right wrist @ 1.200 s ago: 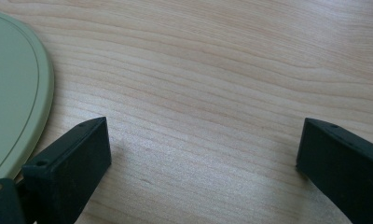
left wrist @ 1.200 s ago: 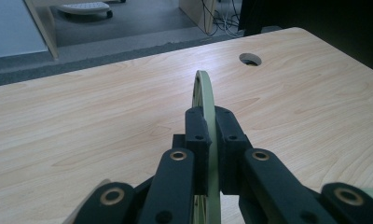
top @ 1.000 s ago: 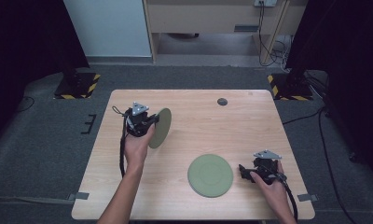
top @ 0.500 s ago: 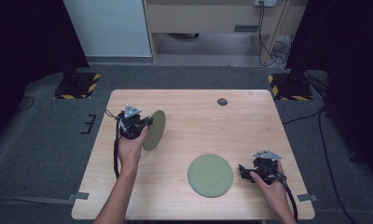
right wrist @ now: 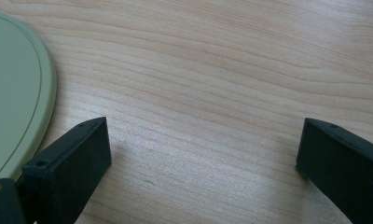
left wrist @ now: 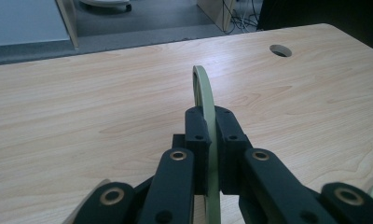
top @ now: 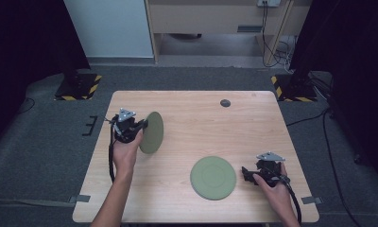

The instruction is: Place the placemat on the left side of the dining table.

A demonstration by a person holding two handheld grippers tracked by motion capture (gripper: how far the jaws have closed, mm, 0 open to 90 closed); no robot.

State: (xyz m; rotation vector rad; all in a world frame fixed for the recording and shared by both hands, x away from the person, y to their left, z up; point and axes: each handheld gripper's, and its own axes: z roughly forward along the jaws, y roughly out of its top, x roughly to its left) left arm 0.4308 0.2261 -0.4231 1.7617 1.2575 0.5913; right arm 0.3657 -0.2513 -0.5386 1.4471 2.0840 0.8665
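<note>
Two pale green round plates are in play. One plate (top: 152, 132) hangs on edge above the table's left side, tilted, with my left gripper (top: 142, 126) shut on its rim. In the left gripper view the plate's rim (left wrist: 204, 88) runs up between the two black jaws, which press on it from both sides. The second plate (top: 213, 177) lies flat near the front of the table. My right gripper (top: 247, 174) rests just right of it, open; in the right gripper view bare wood lies between its jaws and the flat plate (right wrist: 12, 93) sits at the left.
The wooden table (top: 201, 118) has a round cable hole (top: 225, 103) near its far edge. Beyond the table are grey carpet, black stands with striped bases (top: 78, 87), and a wooden cabinet (top: 215, 19) with cables. A person's forearms come in from the front.
My left hand has carried the held plate leftward and a little down, toward the table's left edge. The right gripper and the flat plate have stayed put.
</note>
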